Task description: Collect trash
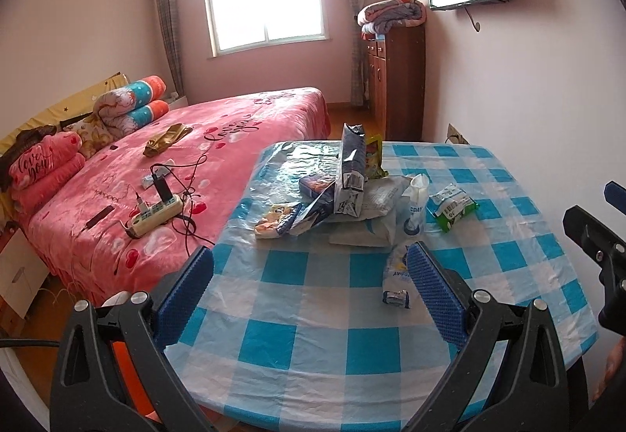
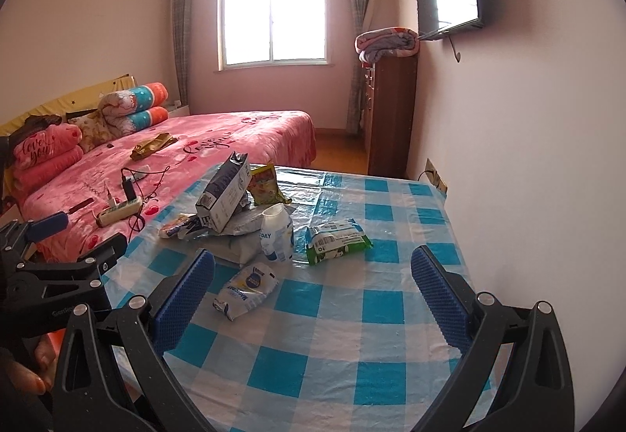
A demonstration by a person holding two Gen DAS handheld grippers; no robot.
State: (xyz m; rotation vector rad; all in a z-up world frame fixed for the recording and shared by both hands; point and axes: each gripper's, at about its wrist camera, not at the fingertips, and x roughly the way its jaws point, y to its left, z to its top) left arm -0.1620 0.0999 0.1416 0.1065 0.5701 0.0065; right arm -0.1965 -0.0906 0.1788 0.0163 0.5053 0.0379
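both grippers point(image 1: 309, 267) point(image 2: 313, 267) gape — wrappers point(image 2: 250, 285) untouched.

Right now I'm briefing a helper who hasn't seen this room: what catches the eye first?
The heap of wrappers at the far middle of the blue checked table, a dark snack bag propped on top. Behind it, the pink bed with a power strip near its edge. Both grippers hover open, holding nothing.

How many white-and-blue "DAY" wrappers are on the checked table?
2. One crumpled white-and-blue wrapper lies flat nearest the tongs; the other white-and-blue wrapper stands upright beside the green-and-white packet. The pile of wrappers behind may hide more.
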